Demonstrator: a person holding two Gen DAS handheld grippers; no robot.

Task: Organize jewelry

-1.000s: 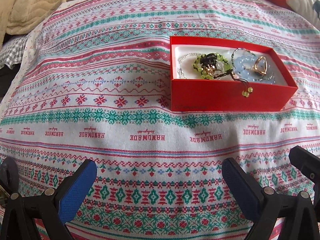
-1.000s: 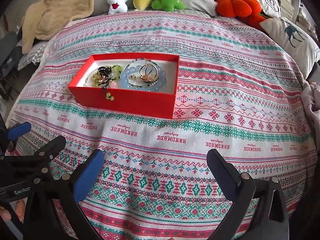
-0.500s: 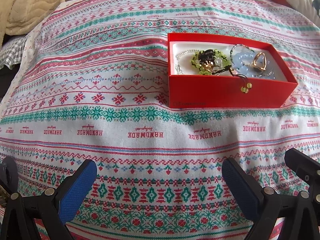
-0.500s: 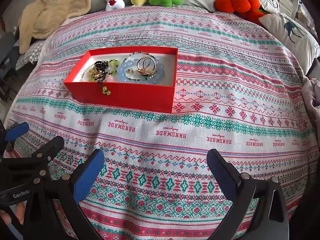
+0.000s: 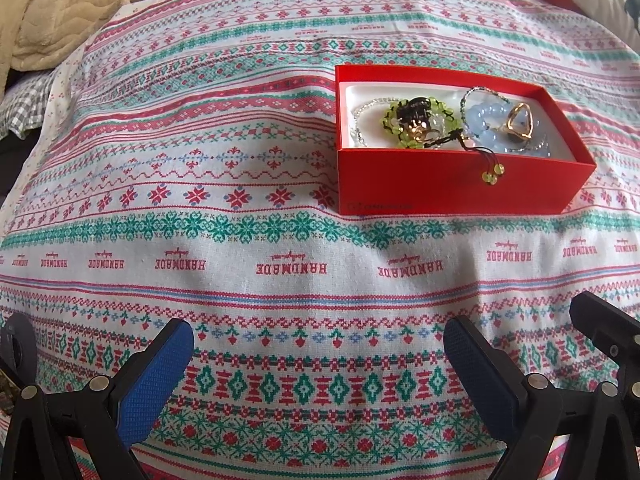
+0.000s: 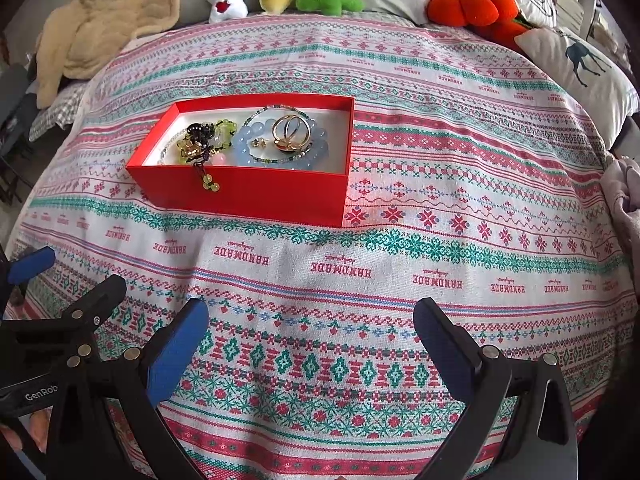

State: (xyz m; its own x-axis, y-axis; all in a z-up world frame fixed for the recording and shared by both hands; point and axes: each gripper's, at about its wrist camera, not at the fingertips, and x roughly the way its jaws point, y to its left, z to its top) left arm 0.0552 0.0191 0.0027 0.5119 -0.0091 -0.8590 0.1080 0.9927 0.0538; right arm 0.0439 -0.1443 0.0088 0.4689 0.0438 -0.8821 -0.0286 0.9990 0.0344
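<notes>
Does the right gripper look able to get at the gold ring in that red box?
Probably yes: the open red cardboard box has no lid, the gold ring lies on top, and only bare cloth lies before the open right gripper.

Soft, even daylight fills both views, brightest at the far right beyond the pillows (image 6: 576, 56). Shadows are faint: a thin dark line under the near wall of the red box (image 5: 456, 184), with a slight sheen on that wall. Focus is sharp throughout. Fisheye curvature bows the patterned bedspread (image 6: 360, 272) outward, and dark vignetting clips the right wrist view's corners.
</notes>
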